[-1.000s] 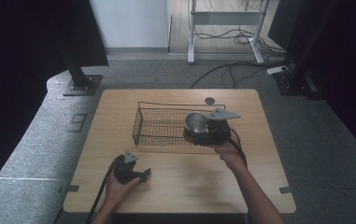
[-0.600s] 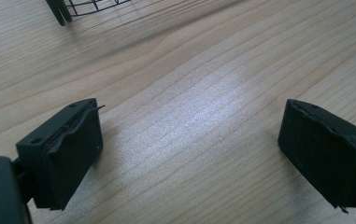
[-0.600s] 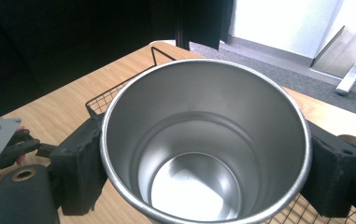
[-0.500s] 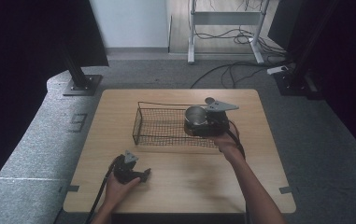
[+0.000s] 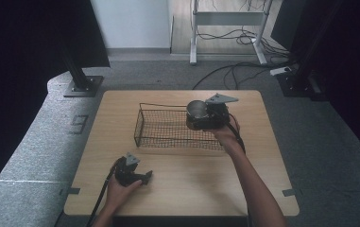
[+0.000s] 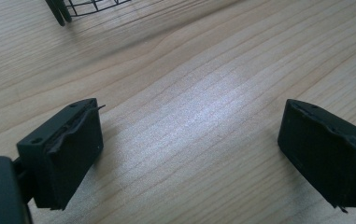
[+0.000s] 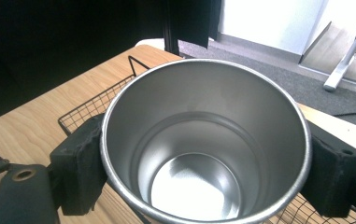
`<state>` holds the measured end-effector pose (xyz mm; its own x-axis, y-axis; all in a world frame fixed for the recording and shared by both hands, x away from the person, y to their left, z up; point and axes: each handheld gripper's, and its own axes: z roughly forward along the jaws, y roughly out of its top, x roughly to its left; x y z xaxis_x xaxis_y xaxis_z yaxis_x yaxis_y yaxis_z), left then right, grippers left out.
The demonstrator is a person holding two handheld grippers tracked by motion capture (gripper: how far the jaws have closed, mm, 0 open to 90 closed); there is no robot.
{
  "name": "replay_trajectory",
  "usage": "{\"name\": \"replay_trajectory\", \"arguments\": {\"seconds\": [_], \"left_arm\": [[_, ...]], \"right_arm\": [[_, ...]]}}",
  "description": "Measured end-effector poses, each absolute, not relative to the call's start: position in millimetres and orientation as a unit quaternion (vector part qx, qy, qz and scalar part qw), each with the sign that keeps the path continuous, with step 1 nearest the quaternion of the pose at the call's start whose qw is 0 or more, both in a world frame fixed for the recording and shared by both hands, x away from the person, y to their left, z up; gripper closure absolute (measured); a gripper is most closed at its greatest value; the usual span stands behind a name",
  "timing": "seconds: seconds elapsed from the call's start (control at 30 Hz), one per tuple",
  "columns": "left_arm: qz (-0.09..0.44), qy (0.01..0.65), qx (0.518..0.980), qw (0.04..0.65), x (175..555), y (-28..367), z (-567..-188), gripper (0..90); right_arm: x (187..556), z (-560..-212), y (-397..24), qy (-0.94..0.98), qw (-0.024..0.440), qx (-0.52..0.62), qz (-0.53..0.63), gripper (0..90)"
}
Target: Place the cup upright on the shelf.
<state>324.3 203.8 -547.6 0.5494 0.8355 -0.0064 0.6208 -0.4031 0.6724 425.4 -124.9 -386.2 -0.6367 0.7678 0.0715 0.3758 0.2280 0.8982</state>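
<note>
Tongs on the left (image 5: 140,177) are resting at seven o'clock on the counter (image 5: 177,189), jaws gaping wide around nothing. Right tongs (image 5: 201,117) are clamping a steel cup (image 5: 196,110), hovering it over the wire basket (image 5: 168,127) toward one o'clock.

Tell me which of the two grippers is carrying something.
The right gripper, shut on the steel cup over the wire basket; the left gripper sits open and empty.

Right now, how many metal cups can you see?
1: the metal cup is held by the right tool, over the right end of the wire basket. None seems hidden.
</note>
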Motion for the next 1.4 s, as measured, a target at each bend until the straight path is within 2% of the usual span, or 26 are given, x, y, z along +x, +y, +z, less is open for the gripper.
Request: {"name": "replay_trajectory", "arguments": {"seconds": [0.6,1.4], "left_arm": [[0.169,0.444,0.820,0.319,324.4,203.8,-547.7,6.6],[0.169,0.443,0.821,0.318,324.4,203.8,-547.6,6.6]], "right_arm": [[463.5,-411.2,-121.9,0.760,0.190,0.409,0.467,14.9],[476.4,-449.0,-114.2,0.772,0.167,0.428,0.440,14.8]]}}
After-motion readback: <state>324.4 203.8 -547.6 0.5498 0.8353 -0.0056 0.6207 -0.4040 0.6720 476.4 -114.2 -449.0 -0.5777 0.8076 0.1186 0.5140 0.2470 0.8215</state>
